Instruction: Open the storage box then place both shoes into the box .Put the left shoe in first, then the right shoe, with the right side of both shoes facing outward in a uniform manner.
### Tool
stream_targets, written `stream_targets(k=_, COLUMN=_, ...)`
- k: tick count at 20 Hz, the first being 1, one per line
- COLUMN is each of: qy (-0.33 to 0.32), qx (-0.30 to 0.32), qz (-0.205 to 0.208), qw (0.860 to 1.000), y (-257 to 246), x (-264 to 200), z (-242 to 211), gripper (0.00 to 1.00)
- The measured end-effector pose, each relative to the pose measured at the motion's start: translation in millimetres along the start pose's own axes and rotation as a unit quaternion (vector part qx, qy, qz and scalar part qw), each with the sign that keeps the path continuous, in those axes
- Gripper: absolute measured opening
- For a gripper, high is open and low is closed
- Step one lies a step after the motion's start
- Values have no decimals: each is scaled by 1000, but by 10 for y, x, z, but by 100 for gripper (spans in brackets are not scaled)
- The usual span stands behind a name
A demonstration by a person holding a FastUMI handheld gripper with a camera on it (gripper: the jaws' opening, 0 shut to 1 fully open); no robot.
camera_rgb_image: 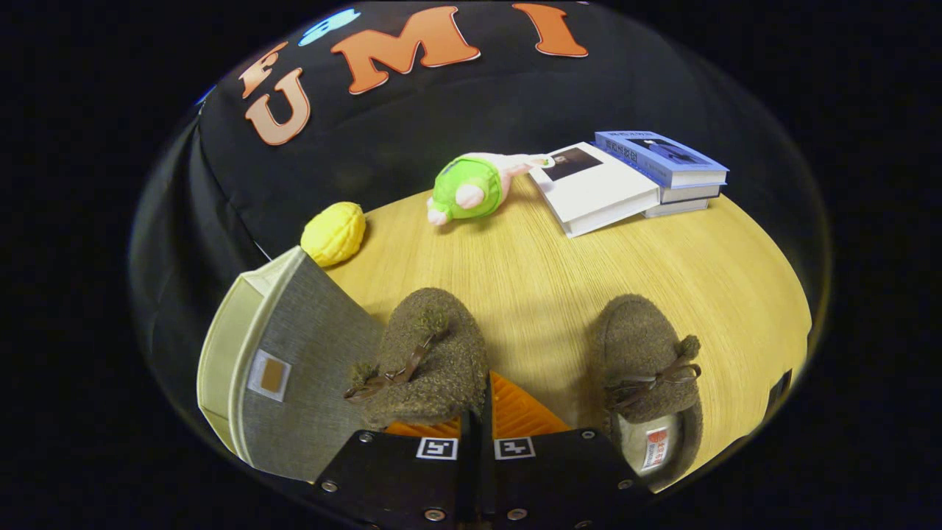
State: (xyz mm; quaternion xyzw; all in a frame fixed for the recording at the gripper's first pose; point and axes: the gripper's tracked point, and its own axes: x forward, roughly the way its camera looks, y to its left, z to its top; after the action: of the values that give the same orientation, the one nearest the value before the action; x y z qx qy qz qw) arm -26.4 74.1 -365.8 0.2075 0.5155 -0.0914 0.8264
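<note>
Two fuzzy brown shoes with brown bows are on the wooden table [544, 280]. One shoe [430, 353] sits just ahead of my gripper [478, 416], tilted over the left finger with its bow turned left. Its right edge runs down into the narrow slit between my fingers, which are shut on it. The other shoe [647, 368] lies flat to the right of the fingers, pale lining showing. The grey fabric storage box [302, 353] with a cream side panel stands left of the held shoe, touching it. I cannot tell whether its lid is open.
A yellow ball-like toy [333, 233] sits behind the box. Beyond the shoes lie a green and pink plush toy [471, 188] and a stack of books [633, 177] at the far right. Bare wood lies between the shoes and those items.
</note>
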Motion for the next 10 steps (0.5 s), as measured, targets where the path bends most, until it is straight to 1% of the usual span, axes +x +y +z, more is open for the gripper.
stream_targets(k=3, qy=-20, qx=10, qz=29, qw=999, y=331, x=-213, z=252, gripper=4)
stream_targets(k=6, qy=-43, qx=4, qz=57, qw=997, y=714, x=-416, z=475, gripper=4)
stream_targets(k=8, qy=-57, qx=-6, qz=71, qw=996, y=932, x=-518, z=556, gripper=4)
stream_targets(k=10, qy=-57, qx=-7, qz=88, qw=995, y=1156, x=-574, z=599, gripper=4)
